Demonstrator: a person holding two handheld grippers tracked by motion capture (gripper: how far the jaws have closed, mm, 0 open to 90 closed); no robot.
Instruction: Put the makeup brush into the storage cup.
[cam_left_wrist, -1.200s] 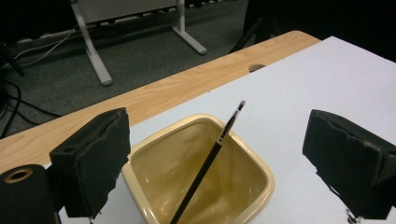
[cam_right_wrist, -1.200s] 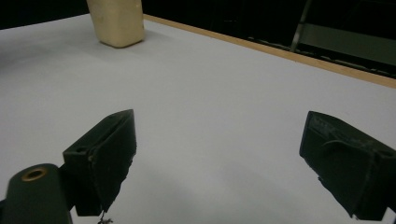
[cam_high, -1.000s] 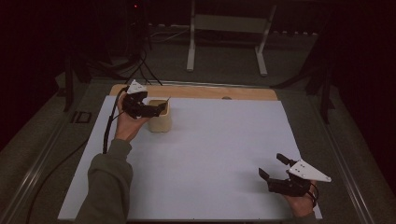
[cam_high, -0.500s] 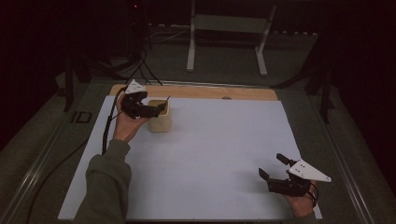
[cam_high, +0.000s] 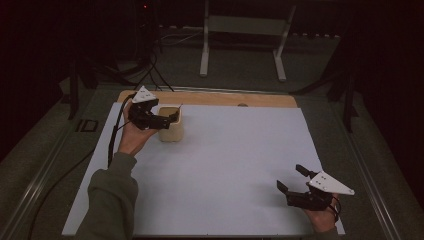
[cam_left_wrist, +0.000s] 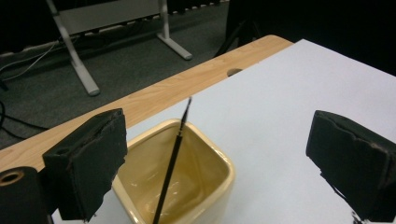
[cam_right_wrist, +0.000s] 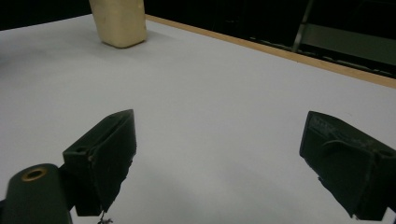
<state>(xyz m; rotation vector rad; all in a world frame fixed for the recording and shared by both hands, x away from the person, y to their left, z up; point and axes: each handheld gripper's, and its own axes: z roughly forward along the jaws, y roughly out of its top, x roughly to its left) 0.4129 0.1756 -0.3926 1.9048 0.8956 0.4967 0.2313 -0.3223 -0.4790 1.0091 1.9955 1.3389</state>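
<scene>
Two jaws of left gripper (cam_high: 172, 116) spread wide, gripping nothing, straddling cream cup (cam_left_wrist: 187, 179) and its leaning black stick (cam_left_wrist: 173, 161) at far-left desk (cam_high: 235, 150); right gripper (cam_high: 291, 179) likewise gaping, empty.

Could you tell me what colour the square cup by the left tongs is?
Pale cream-yellow cup, glossy inside; clearest in the left gripper view.

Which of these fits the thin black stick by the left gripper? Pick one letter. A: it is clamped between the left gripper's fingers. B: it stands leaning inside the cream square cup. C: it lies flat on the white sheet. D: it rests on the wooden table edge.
B: in the left gripper view the thin black stick leans inside the cream square cup, its tip above the rim, while the left gripper is open around it.
</scene>
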